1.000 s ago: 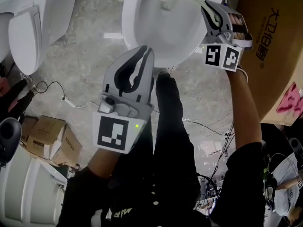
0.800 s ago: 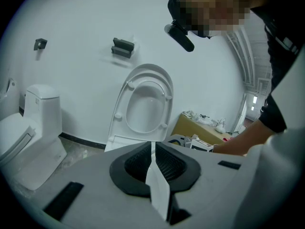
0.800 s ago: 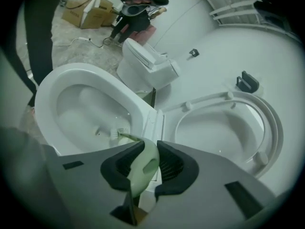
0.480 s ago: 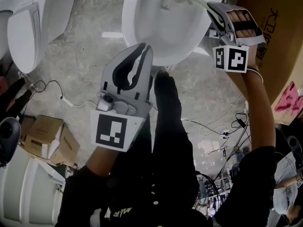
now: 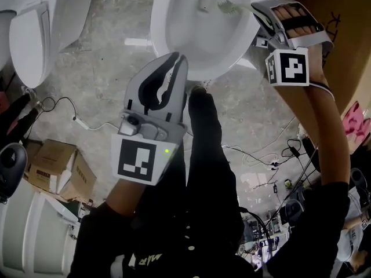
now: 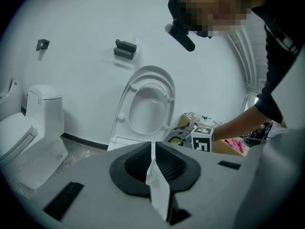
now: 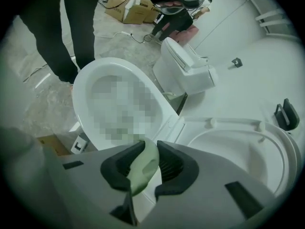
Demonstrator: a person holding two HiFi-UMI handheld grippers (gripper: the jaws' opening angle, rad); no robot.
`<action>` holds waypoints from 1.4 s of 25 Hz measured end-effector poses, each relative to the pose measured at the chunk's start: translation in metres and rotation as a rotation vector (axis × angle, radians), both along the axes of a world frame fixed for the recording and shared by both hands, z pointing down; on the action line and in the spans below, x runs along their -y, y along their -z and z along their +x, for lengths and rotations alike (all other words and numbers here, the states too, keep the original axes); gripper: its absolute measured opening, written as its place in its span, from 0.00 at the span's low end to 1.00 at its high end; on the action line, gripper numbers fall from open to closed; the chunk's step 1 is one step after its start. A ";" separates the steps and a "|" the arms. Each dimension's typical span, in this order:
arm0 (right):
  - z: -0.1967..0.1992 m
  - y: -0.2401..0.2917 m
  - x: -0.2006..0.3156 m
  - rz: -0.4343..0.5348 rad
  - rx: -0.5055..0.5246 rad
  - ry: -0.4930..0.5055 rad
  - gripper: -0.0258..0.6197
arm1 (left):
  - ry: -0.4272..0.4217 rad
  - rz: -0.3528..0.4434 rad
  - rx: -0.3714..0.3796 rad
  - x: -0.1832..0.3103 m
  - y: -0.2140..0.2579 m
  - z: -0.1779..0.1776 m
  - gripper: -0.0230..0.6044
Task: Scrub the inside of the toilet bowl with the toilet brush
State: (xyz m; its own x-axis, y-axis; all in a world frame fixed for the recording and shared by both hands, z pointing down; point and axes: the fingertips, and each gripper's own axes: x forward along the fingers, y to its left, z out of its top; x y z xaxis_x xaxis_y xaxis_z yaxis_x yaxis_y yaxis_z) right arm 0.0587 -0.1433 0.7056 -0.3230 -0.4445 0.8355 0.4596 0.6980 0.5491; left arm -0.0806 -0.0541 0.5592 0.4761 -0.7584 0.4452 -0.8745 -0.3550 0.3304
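Observation:
The white toilet bowl (image 5: 174,33) lies at the top of the head view, with its seat and lid (image 7: 248,151) raised. A pale green toilet brush reaches into the bowl, and its bristle head (image 5: 225,4) rests against the inner right wall. My right gripper (image 5: 259,8) is shut on the brush handle (image 7: 143,168) at the bowl's right rim. My left gripper (image 5: 177,68) hovers just below the bowl's near rim, over the floor. It is shut on a thin white folded scrap (image 6: 156,178).
Other white toilets stand at the left (image 5: 35,33) and beyond the bowl (image 7: 186,70). A large cardboard box (image 5: 342,45) is at the right, and small boxes (image 5: 58,167) lie at the lower left. Cables (image 5: 255,155) trail over the stone floor. Black-trousered legs (image 5: 203,155) stand before the bowl.
My right gripper has shifted right and slightly away, carrying the brush head rightward and lower inside the bowl. The left gripper has barely moved.

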 end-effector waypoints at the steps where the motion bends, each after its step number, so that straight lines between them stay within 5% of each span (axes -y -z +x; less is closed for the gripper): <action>1: -0.001 0.000 0.000 -0.012 -0.012 0.012 0.18 | 0.002 0.001 0.000 0.000 0.001 -0.001 0.11; 14: -0.023 -0.002 -0.009 -0.252 -0.038 -0.001 0.18 | 0.033 -0.006 -0.002 0.009 0.003 -0.008 0.11; 35: -0.028 -0.023 -0.046 -0.605 0.147 -0.267 0.18 | 0.023 -0.029 0.016 0.018 -0.006 -0.002 0.11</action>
